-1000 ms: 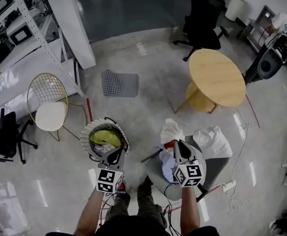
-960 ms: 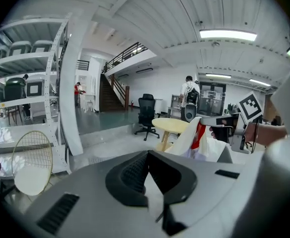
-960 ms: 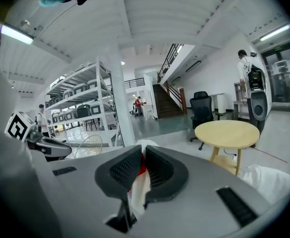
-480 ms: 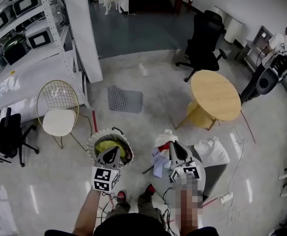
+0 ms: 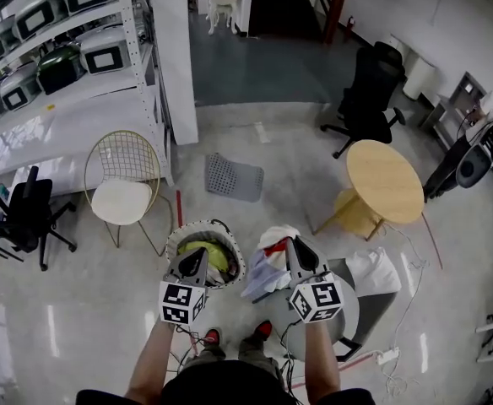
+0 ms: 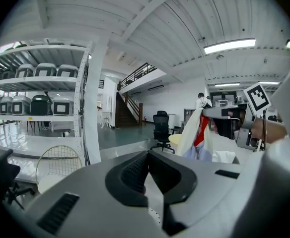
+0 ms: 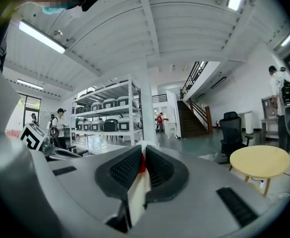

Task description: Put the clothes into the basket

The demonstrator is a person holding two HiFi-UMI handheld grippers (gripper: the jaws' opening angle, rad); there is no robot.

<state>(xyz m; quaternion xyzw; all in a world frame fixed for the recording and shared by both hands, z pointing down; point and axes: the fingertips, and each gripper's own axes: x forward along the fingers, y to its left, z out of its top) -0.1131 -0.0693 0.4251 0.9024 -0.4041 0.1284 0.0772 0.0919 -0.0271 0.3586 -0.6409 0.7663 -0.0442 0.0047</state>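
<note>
The right hand-held gripper (image 5: pixel 295 247) is pinched tight on a bundle of white, red and pale-blue clothes (image 5: pixel 266 270). The bundle hangs from its jaws, just right of the basket (image 5: pixel 176 243) on the floor. The left hand-held gripper (image 5: pixel 193 261), jaws together with nothing between them, hovers over the basket's near rim.

Bright ceiling strip lights (image 6: pixel 229 45) glare off glossy floor (image 5: pixel 65 315); fisheye edges darken.
</note>
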